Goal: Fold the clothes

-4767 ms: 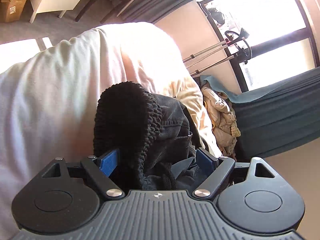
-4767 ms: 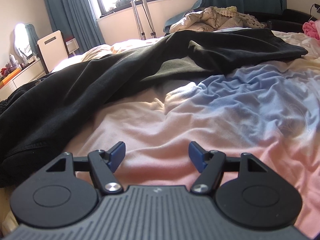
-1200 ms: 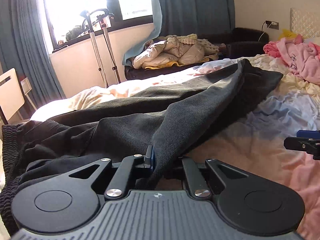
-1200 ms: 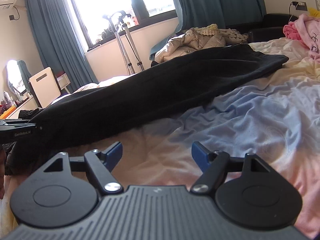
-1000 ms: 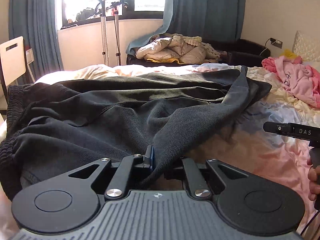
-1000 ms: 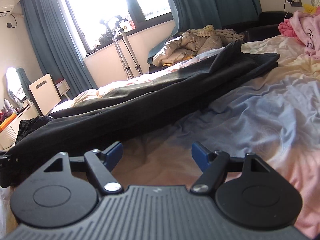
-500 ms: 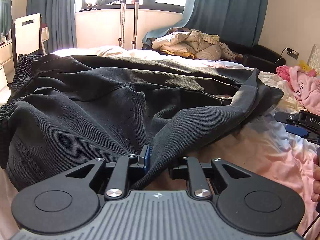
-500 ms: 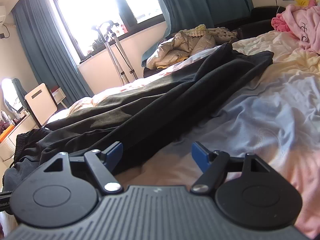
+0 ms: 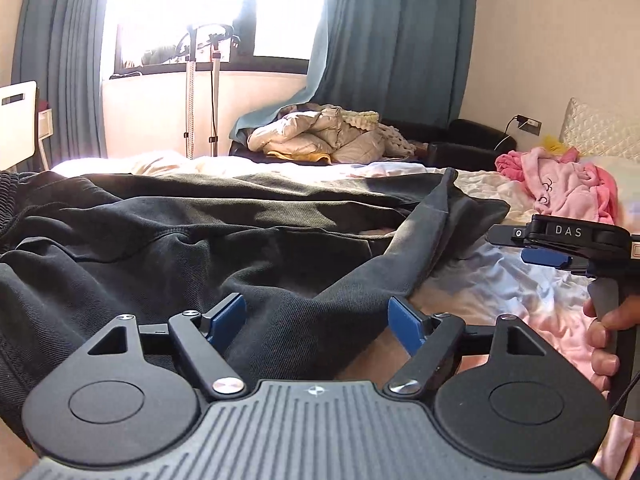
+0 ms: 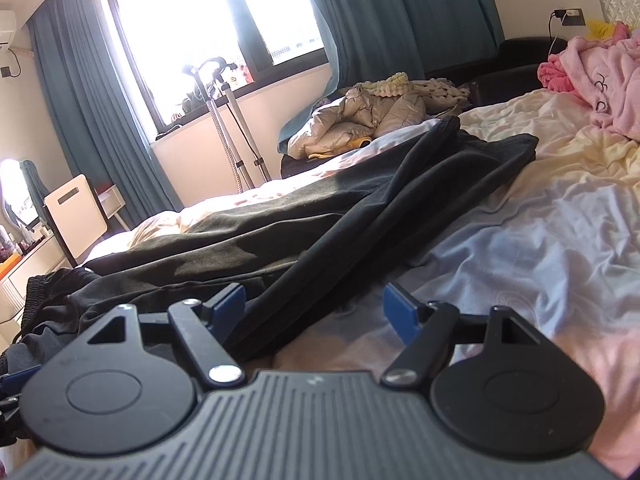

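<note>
A pair of dark trousers (image 9: pixel 168 240) lies spread along the bed (image 9: pixel 520 280), its ribbed waistband at the far left and the legs running off toward the right. A raised fold of the cloth runs from the legs down toward the left gripper (image 9: pixel 318 322), whose jaws are opening; the fold's near end lies between the two blue pads, which do not press on it. Further right, the right gripper (image 10: pixel 314 312) stands wide apart and holds nothing. The trousers' near edge lies by its left pad and bare sheet by its right. A hand (image 9: pixel 606 336) grips that tool's handle. A pink garment (image 9: pixel 568 184) lies at the far right.
</note>
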Motion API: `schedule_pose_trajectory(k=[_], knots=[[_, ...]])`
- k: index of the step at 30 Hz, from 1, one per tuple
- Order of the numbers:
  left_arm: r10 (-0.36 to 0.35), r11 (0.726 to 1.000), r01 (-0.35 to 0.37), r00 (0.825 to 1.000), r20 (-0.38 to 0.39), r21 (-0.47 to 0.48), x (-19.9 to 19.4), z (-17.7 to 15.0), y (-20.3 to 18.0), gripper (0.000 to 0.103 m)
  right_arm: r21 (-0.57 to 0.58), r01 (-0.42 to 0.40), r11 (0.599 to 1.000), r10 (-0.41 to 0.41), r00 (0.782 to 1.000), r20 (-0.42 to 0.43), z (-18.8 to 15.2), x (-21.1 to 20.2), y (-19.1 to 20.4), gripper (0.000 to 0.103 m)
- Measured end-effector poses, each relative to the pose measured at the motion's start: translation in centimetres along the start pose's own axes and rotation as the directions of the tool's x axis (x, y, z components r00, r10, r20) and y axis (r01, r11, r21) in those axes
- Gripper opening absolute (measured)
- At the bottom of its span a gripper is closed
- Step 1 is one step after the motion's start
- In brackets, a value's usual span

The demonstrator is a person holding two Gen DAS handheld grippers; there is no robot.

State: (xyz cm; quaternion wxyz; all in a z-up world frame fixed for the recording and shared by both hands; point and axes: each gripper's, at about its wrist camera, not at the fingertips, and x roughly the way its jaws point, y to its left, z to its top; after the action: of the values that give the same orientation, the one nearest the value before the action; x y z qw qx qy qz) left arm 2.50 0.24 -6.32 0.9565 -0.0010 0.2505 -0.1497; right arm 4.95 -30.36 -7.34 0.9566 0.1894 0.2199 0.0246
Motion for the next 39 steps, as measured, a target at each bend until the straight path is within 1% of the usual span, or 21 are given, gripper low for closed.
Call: schedule_pose_trajectory(k=[2,7,9,11,13,14,16,17,18,19,21,23,25,27,29,30,33,34,35,38,39], knots=[[-0.015,1.0,0.015,1.0,-0.013,-0.017,1.2,0.3,-0.1,0.081,0.011,0.002,1.0,-0.002,1.0,0.009,0.3,-0.1,-0.3,0.077],[-0.068,0.995,0.065,0.997,-0.044,-0.072,6.2,1.3,-1.1,0.081,0.041,0.003,0.999,-0.004,1.0,0.016,0.6,-0.3,-1.0,0.077],[-0.117,0.984,0.108,0.991,-0.06,-0.139,8.8,1.8,-1.3,0.08,0.055,-0.006,0.998,0.005,1.0,0.015,0.6,-0.4,-1.2,0.077],[-0.167,0.967,0.15,0.984,-0.064,-0.206,11.2,2.5,-1.5,0.08,0.058,-0.013,0.998,0.012,1.0,0.014,0.6,-0.3,-1.1,0.077],[-0.199,0.954,0.176,0.977,-0.072,-0.244,13.5,3.1,-1.9,0.08,0.055,-0.017,0.998,0.016,1.0,0.013,0.5,-0.3,-1.0,0.078],[-0.204,0.951,0.177,0.975,-0.084,-0.253,14.7,3.4,-2.2,0.08,0.057,-0.017,0.998,0.016,1.0,0.011,0.5,-0.2,-1.0,0.078],[-0.17,0.957,0.13,0.975,-0.139,-0.26,17.5,4.0,-2.9,0.08,0.07,-0.025,0.997,0.025,1.0,0.009,0.5,0.0,-1.2,0.078],[-0.144,0.963,0.101,0.977,-0.16,-0.252,18.6,4.2,-3.3,0.078,0.075,-0.028,0.997,0.027,1.0,0.01,0.5,0.1,-1.3,0.078],[-0.126,0.967,0.08,0.976,-0.18,-0.243,19.7,4.3,-3.6,0.069,0.079,-0.025,0.997,0.024,1.0,0.009,0.5,0.2,-1.5,0.078],[-0.141,0.968,0.094,0.971,-0.193,-0.234,20.4,4.4,-3.9,0.061,0.086,-0.021,0.996,0.02,1.0,0.007,0.5,0.4,-1.7,0.078],[-0.163,0.97,0.114,0.96,-0.228,-0.214,21.6,4.6,-4.6,0.019,0.111,-0.015,0.994,0.015,1.0,0.001,0.5,0.7,-2.4,0.078],[-0.169,0.975,0.131,0.962,-0.216,-0.18,21.3,4.9,-5.3,0.009,0.14,-0.013,0.99,0.013,1.0,0.0,0.6,0.8,-3.0,0.078],[-0.193,0.973,0.164,0.963,-0.189,-0.162,20.5,5.1,-5.7,0.006,0.162,-0.012,0.987,0.012,1.0,0.002,0.6,0.8,-3.4,0.078],[-0.258,0.957,0.231,0.955,-0.144,-0.178,19.2,5.3,-5.5,0.006,0.171,-0.009,0.985,0.008,1.0,0.006,0.7,0.7,-3.7,0.078],[-0.346,0.931,0.331,0.935,-0.079,-0.155,17.3,5.0,-5.5,0.006,0.181,-0.006,0.984,0.004,1.0,0.011,0.8,0.6,-3.9,0.078],[-0.382,0.918,0.368,0.921,-0.077,-0.148,16.6,4.6,-5.6,0.004,0.185,-0.005,0.983,0.002,1.0,0.013,0.9,0.5,-4.0,0.078],[-0.46,0.885,0.445,0.879,-0.124,-0.135,15.0,2.7,-6.1,0.002,0.19,-0.009,0.982,0.006,1.0,0.016,0.9,0.3,-4.1,0.078],[-0.461,0.887,0.446,0.875,-0.146,-0.123,14.6,2.0,-6.4,0.002,0.187,-0.009,0.982,0.006,1.0,0.016,0.9,0.3,-4.0,0.078],[-0.446,0.895,0.434,0.879,-0.167,-0.108,14.2,1.2,-6.8,0.002,0.182,-0.008,0.983,0.005,1.0,0.017,1.0,0.2,-4.0,0.078],[-0.366,0.931,0.357,0.906,-0.212,-0.079,13.3,-0.4,-6.9,0.002,0.17,-0.005,0.985,0.002,1.0,0.017,0.9,0.1,-3.9,0.078],[-0.354,0.935,0.345,0.911,-0.21,-0.078,12.9,-0.4,-6.6,0.002,0.167,-0.003,0.986,0.0,1.0,0.016,0.9,0.0,-3.9,0.078]])
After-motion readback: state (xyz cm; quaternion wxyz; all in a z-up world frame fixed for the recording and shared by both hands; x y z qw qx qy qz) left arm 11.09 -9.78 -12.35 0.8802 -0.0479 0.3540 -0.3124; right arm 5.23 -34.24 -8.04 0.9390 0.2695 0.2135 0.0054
